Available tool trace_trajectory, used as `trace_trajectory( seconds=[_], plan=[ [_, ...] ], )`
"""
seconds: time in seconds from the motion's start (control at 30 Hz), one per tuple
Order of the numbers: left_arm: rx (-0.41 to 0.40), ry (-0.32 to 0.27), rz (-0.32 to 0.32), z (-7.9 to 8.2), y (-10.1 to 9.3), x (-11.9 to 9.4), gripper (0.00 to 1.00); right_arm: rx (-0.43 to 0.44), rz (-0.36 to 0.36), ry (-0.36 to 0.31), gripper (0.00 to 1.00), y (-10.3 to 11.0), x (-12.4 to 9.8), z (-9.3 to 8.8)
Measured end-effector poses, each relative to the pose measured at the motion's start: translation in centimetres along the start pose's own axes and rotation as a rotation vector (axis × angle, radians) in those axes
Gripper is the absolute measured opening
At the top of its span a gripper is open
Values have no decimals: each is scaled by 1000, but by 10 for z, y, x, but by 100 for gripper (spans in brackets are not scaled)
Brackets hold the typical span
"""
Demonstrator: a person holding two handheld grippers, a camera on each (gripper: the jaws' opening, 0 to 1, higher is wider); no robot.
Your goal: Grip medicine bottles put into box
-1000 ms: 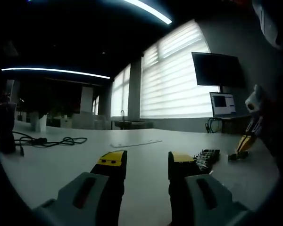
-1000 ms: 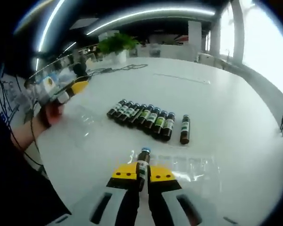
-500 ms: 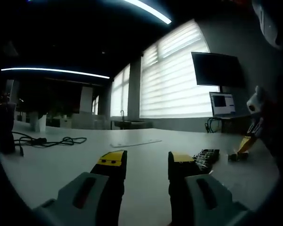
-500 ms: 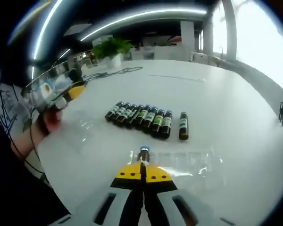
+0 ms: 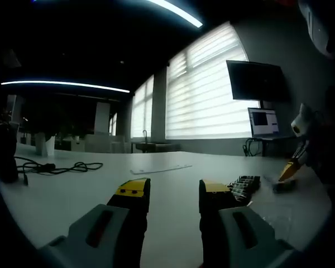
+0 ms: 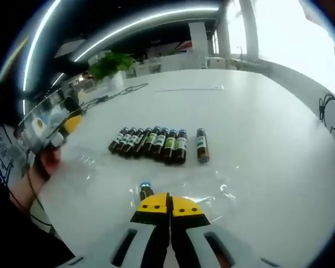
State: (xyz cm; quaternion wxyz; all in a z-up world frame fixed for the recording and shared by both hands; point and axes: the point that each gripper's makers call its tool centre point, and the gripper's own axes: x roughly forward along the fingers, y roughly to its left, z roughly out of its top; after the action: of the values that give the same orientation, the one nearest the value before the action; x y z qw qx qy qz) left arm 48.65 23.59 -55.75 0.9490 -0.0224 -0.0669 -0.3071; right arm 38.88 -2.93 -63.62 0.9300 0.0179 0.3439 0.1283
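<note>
In the right gripper view, several brown medicine bottles (image 6: 151, 140) lie side by side on the white table (image 6: 257, 128), and one more bottle (image 6: 201, 145) lies a little apart to their right. A clear plastic box (image 6: 218, 188) sits just beyond my right gripper (image 6: 169, 202), whose jaws are shut together. A blue-capped bottle (image 6: 146, 190) lies in the box by the left jaw's tip, not between the jaws. In the left gripper view my left gripper (image 5: 173, 191) is open above the table and holds nothing. The bottle row (image 5: 244, 184) and the right gripper (image 5: 292, 168) are to its right.
A hand (image 6: 44, 163) holds the left gripper (image 6: 58, 129) at the table's left edge. A black cable (image 5: 61, 166) and a dark object (image 5: 5, 152) lie on the far left of the table. A potted plant (image 6: 109, 66) stands at the back.
The right gripper's jaws have come fully together and the bottle that was between them now lies beside the left tip, in the clear box. The left gripper has not moved.
</note>
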Motion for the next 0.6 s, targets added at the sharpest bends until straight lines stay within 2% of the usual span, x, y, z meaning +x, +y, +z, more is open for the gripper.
trace_trajectory(
  seconds=[0.1,0.17,0.2,0.23,0.37,0.53,0.6],
  plan=[
    [0,0,-5,0,-1,0,28,-87,-15,-38,0,-7,-2,14],
    [2,2,-6,0,-2,0,28,-98,-12,-49,0,-8,-5,19],
    [1,1,-4,0,-1,0,28,-154,9,-59,0,-7,-5,23],
    [1,0,-3,0,-1,0,28,-183,8,-73,5,-8,-5,26],
    [-1,-3,-1,1,-1,0,28,-270,48,-51,16,-8,-2,25],
    [0,-3,2,1,0,-1,28,-280,77,-13,18,-12,10,18],
    [0,-3,4,1,0,-1,28,-303,61,18,21,-15,14,13]
  ],
)
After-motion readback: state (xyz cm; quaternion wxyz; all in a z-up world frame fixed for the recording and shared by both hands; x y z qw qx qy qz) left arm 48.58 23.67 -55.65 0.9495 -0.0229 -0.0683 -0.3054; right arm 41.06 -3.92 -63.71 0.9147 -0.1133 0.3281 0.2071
